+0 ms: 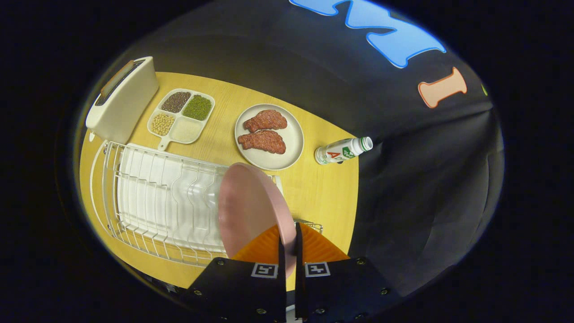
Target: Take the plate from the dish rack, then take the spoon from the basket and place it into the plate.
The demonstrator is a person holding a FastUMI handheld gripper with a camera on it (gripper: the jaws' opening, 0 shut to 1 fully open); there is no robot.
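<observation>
The white dish rack (157, 197) lies on the yellow table (323, 188). Above the rack's near end I hold the pink plate (251, 211) on edge, my gripper (290, 237) pinching its rim between both orange fingers (262, 246). Beyond the rack sit a toaster (123, 98), a cream plate of meat (269, 137), a divided tray (181, 116) and a bottle (343, 151).

The gripper (287, 242) has two orange fingers (262, 244) with finely ribbed faces, each widening toward its base like a fan; behind them sit two black, angular housing blocks; each block carries a small square black-and-white fiducial marker near its inner front corner; small silvery screws dot the black surfaces along their edges.
</observation>
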